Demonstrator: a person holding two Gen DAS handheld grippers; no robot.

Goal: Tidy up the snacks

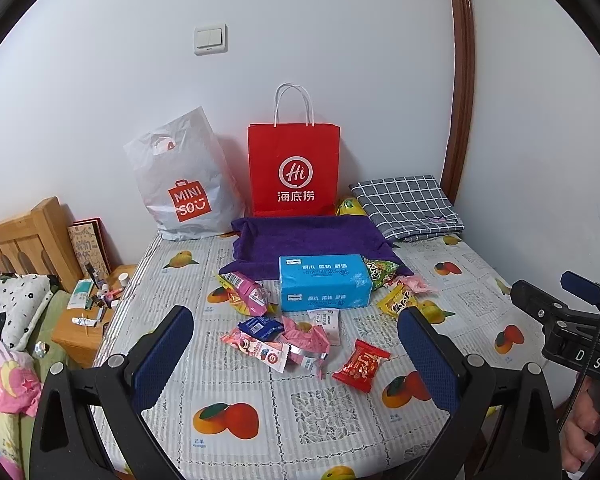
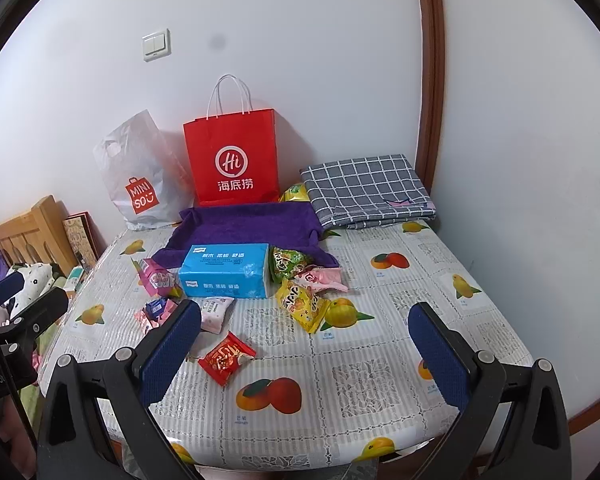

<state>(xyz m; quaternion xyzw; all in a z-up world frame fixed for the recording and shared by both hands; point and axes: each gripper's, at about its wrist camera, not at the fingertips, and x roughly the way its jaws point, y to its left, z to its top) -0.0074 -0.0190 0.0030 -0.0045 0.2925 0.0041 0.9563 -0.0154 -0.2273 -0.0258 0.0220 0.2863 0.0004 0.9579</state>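
Observation:
Several snack packets lie scattered mid-table: a red packet (image 1: pixel 362 365) (image 2: pixel 227 358), pink packets (image 1: pixel 274 346), a dark blue one (image 1: pixel 260 327), a yellow one (image 1: pixel 398 300) (image 2: pixel 303 303) and a green one (image 2: pixel 289 261). A blue tissue pack (image 1: pixel 325 282) (image 2: pixel 225 270) sits on the front edge of a purple cloth tray (image 1: pixel 308 240) (image 2: pixel 252 226). My left gripper (image 1: pixel 296 354) is open, hovering near the pink and red packets, holding nothing. My right gripper (image 2: pixel 306 350) is open too, above the table right of the red packet.
A red paper bag (image 1: pixel 294 170) (image 2: pixel 232 160), a white plastic bag (image 1: pixel 182 184) (image 2: pixel 138 176) and a folded checked cloth (image 1: pixel 406 206) (image 2: pixel 366 190) stand against the wall. The table (image 1: pixel 240 452) has a fruit-print cover. Left are a bed and nightstand (image 1: pixel 84 320).

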